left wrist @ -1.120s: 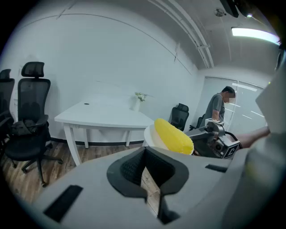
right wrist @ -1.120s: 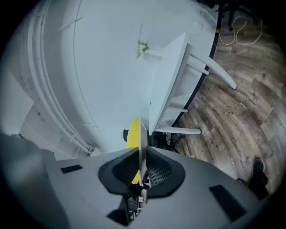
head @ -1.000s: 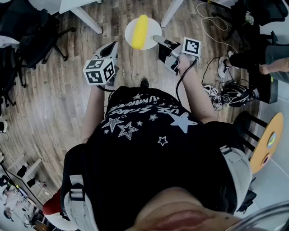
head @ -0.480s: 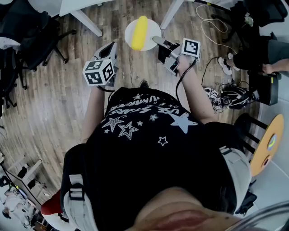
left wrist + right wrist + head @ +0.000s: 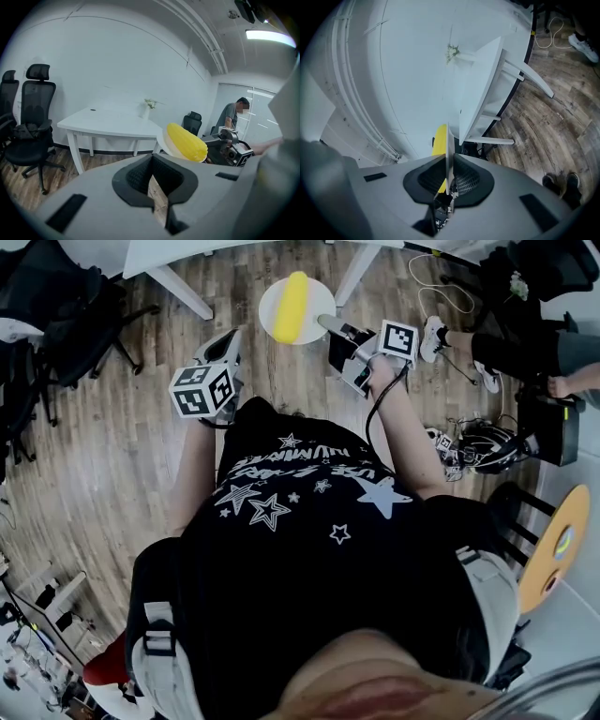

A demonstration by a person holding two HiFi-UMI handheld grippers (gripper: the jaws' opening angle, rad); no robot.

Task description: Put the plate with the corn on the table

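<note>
Yellow corn [image 5: 292,306] on a white plate [image 5: 266,307]. White table [image 5: 108,125], black chairs [image 5: 35,96], brown wood-grain floor [image 5: 112,437]. Black shirt [image 5: 319,559] printed with white stars and lettering. Black-and-white square markers on the grey left hand-held gripper [image 5: 232,337] and right hand-held gripper [image 5: 324,321].

Left gripper [image 5: 232,341], centre-left of head view: jaws a narrow slit apart, nothing between. Right gripper [image 5: 328,324], upper centre: jaws clamped on plate [image 5: 316,296] rim. Left forearm [image 5: 192,474] and right forearm [image 5: 403,432] reach up-frame.
</note>
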